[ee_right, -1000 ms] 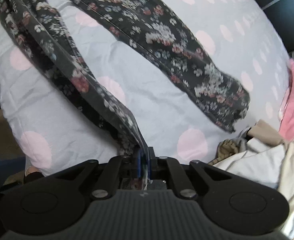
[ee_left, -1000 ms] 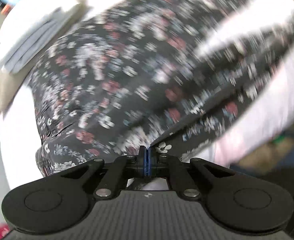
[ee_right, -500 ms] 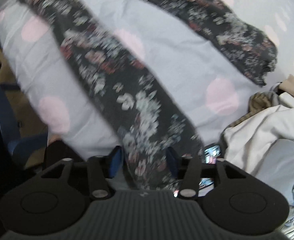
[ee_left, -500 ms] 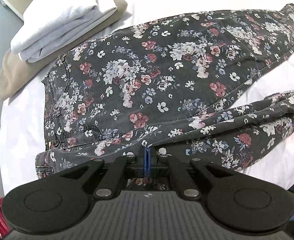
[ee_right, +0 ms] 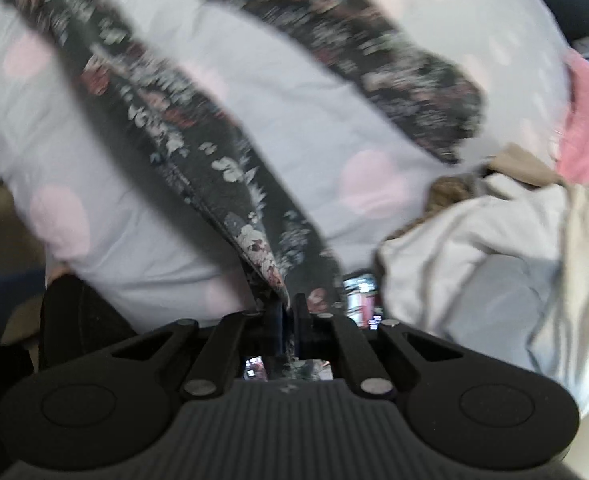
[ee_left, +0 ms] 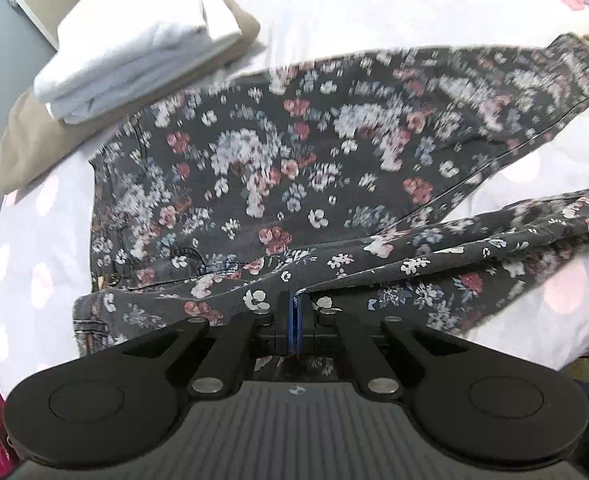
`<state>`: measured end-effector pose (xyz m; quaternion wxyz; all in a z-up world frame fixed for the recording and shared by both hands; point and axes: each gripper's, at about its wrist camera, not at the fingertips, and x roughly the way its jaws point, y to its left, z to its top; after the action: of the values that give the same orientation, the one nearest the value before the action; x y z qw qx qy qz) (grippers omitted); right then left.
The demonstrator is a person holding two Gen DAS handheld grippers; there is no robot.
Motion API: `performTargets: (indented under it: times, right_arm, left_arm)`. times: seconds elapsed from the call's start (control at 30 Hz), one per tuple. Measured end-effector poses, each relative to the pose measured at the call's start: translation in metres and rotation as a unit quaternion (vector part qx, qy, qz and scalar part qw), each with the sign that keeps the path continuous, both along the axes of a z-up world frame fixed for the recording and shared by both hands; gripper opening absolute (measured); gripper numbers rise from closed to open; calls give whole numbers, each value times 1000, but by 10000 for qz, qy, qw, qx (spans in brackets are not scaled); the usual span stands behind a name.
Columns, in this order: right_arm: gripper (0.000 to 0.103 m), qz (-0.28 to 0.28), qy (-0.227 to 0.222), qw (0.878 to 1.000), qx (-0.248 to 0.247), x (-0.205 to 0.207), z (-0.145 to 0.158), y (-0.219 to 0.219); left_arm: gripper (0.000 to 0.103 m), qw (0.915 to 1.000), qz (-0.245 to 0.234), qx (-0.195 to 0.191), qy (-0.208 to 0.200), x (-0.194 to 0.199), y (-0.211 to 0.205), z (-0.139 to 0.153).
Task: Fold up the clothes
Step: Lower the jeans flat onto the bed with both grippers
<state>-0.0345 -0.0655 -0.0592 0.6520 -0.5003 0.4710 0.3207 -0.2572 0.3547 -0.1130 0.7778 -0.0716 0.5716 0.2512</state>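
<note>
The floral trousers (ee_left: 278, 168) lay spread across the bedcover (ee_left: 34, 264), which was pale with pink dots. The waistband sat toward the left side of the left wrist view, and one leg ran off to the upper right. The second leg (ee_left: 494, 248) was lifted and creased, crossing in front of the first on the near right side.

The left gripper (ee_left: 293, 312) had its jaws pressed together on the near edge of the trousers, close to the crotch seam. The right gripper (ee_right: 288, 308) was likewise clamped on fabric at the end of the lifted leg (ee_right: 198, 152), which stretched away from it up to the left. The other leg's hem (ee_right: 434, 104) rested on the cover well apart from it.

A stack of folded white garments (ee_left: 134, 48) sat on a tan folded item (ee_left: 26, 144) just beside the waistband. A heap of unfolded pale clothing (ee_right: 494, 248) lay to the right of the right gripper. Pink fabric (ee_right: 586, 136) lay behind that heap.
</note>
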Motion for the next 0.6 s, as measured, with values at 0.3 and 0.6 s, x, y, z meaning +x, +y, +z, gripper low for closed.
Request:
performTargets:
  times: [0.3, 0.6]
  right_arm:
    - [5, -274, -809, 9951, 501, 61, 48, 39]
    - [5, -367, -972, 9933, 496, 140, 25, 101]
  left_arm:
    - [0, 9970, 2, 406, -657, 32, 29, 61]
    - [0, 9974, 265, 556, -379, 101, 88, 43]
